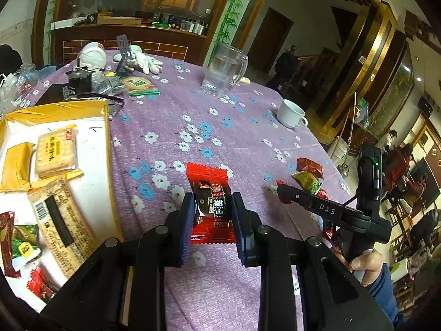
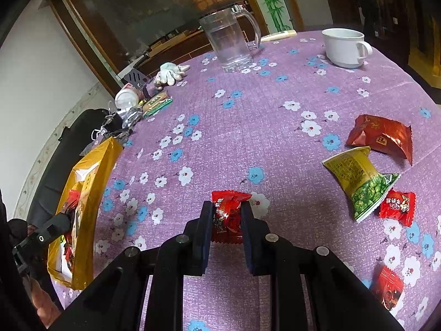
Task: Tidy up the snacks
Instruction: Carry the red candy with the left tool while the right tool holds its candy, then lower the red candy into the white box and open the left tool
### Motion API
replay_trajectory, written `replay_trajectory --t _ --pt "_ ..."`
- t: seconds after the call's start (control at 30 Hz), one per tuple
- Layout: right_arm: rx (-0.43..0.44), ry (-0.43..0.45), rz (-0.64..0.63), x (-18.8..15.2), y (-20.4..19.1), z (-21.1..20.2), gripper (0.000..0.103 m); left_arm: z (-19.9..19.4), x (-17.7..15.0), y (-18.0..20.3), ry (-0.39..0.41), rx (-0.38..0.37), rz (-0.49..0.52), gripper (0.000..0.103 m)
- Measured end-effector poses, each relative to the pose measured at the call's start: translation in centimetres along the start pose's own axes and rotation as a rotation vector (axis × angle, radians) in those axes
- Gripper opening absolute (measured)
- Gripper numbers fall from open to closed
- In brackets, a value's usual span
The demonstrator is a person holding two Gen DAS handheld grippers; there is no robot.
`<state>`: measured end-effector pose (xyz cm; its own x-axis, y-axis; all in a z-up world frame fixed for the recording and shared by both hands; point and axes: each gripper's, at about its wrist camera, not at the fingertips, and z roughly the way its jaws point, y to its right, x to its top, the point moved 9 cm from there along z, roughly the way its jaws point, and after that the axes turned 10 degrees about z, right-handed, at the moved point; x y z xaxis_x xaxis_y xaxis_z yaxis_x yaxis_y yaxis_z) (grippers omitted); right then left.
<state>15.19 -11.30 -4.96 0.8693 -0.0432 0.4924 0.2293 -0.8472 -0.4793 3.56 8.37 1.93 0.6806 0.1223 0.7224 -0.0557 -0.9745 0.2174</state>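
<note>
The left gripper (image 1: 212, 207) has its fingers (image 1: 187, 215) pinching a red candy (image 1: 210, 193), held above the purple flowered cloth of the counter (image 1: 220, 127). To its left lies a yellow-rimmed box (image 1: 106, 127) holding cracker packs (image 1: 56, 151), a green packet (image 1: 24, 245) and red sweets (image 1: 41, 287). The right gripper (image 2: 227, 215) also has its fingers (image 2: 205, 220) clamped on a red sweet (image 2: 228, 212), low over the cloth. Right of it on the counter lie a green pea packet (image 2: 358, 179), a dark red pouch (image 2: 381, 136) and two more red candies (image 2: 398, 208), near one another. Farther back stand a glass mug (image 2: 231, 41) and a white cup (image 2: 344, 47), well apart from the snacks
</note>
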Motion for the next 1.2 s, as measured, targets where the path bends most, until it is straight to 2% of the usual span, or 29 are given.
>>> replay_trajectory --t 0.57,0.77,1.2 --pt "0.015 0.024 -0.028 0.1 -0.9 0.0 0.021 -2.3 -0.5 -4.2 0.040 0.020 -0.070 0.023" --pt "0.012 0.028 -0.040 0.0 -1.1 0.0 0.021 -3.7 -1.0 -6.8 0.063 0.040 -0.108 0.023" --pt "0.052 0.032 -0.075 -0.4 -2.8 -0.7 0.021 -6.0 -4.8 -14.4 0.060 0.188 -0.180 0.024"
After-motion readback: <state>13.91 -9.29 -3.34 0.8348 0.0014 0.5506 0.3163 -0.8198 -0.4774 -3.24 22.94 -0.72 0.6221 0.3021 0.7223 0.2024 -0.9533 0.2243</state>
